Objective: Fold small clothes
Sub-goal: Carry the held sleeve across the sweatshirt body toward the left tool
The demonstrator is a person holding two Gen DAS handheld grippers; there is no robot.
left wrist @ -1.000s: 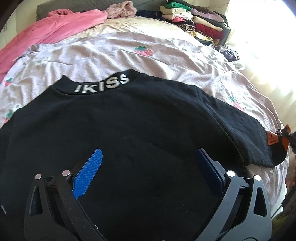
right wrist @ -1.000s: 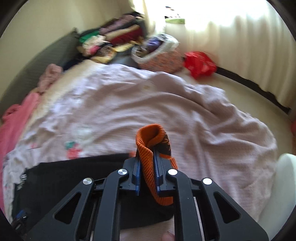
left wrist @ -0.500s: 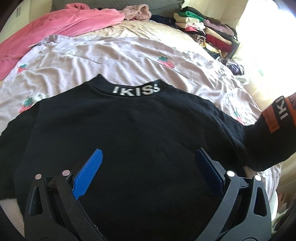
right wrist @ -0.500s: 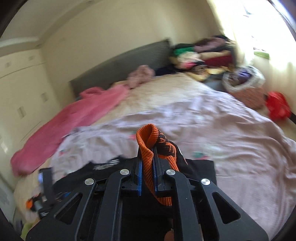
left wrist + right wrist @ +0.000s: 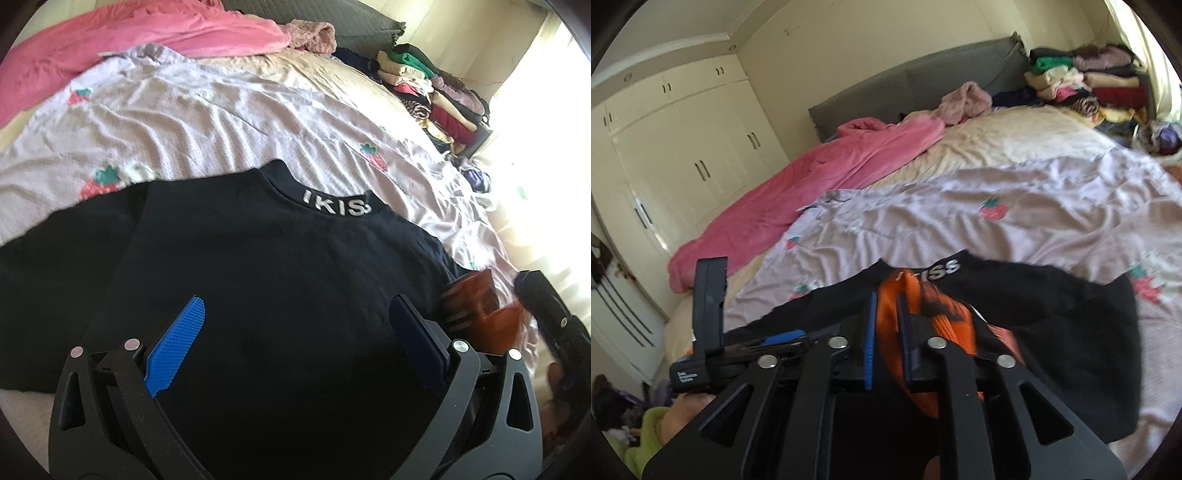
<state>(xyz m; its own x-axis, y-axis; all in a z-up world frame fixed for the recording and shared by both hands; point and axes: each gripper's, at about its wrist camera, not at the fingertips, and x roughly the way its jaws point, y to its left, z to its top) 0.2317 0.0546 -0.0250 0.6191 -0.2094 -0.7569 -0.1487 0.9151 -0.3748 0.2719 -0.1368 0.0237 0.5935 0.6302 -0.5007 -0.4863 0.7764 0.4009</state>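
A small black sweatshirt (image 5: 280,280) with "IKISS" on its collar (image 5: 336,205) lies flat on the bed, collar away from me. My left gripper (image 5: 295,325) is open and empty, low over the shirt's body. My right gripper (image 5: 886,314) is shut on the orange ribbed cuff (image 5: 890,306) of the right sleeve, held over the shirt's body near the collar (image 5: 938,267). The cuff (image 5: 476,295) and right gripper show at the right edge of the left wrist view. The left gripper (image 5: 783,338) shows at the left of the right wrist view.
The shirt lies on a pale lilac strawberry-print sheet (image 5: 207,122). A pink blanket (image 5: 820,173) lies along the far left of the bed. A stack of folded clothes (image 5: 1082,81) stands at the far right by the grey headboard (image 5: 923,85). White wardrobes (image 5: 683,147) line the left wall.
My right gripper has carried the orange cuff up and inward, from the bed's right side to over the shirt's body. The left gripper has shifted slightly and stays open.
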